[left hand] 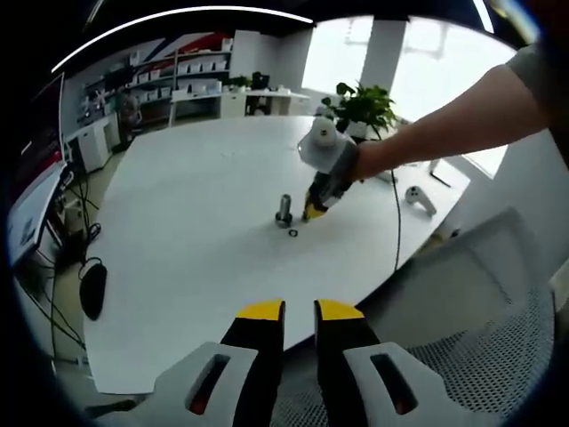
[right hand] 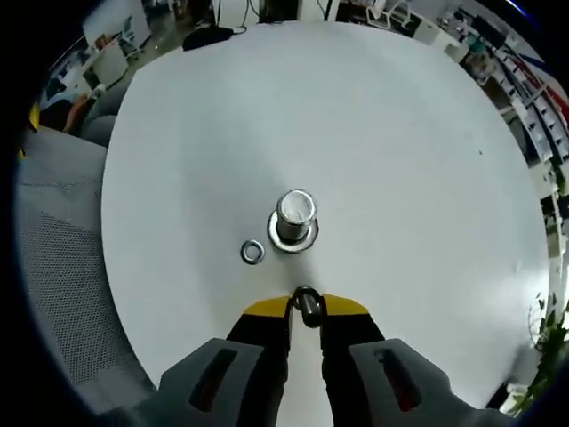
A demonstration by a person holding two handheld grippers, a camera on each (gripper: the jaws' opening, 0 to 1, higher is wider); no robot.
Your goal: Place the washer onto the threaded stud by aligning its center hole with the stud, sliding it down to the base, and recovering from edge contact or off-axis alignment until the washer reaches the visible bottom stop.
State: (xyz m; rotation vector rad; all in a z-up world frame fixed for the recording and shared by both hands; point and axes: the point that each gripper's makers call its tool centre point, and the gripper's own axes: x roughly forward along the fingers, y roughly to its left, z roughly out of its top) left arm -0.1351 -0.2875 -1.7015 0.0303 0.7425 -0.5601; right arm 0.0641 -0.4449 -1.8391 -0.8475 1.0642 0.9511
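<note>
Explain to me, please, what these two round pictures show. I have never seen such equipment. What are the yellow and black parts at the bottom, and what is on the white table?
A person holds one hand tool, a gripper, in each hand. Each gripper carries a camera looking forward along its two fingers, so the yellow-tipped fingers rise from the bottom of each picture.

The left gripper view looks from far back: the left gripper holds nothing, its fingers close together near the edge of the white table. Farther away you see the person's arm bringing the right gripper to the threaded stud.

The right gripper view looks down closely. The right gripper pinches a washer near the stud, not yet on it. A second washer lies flat on the table beside the stud.
</note>
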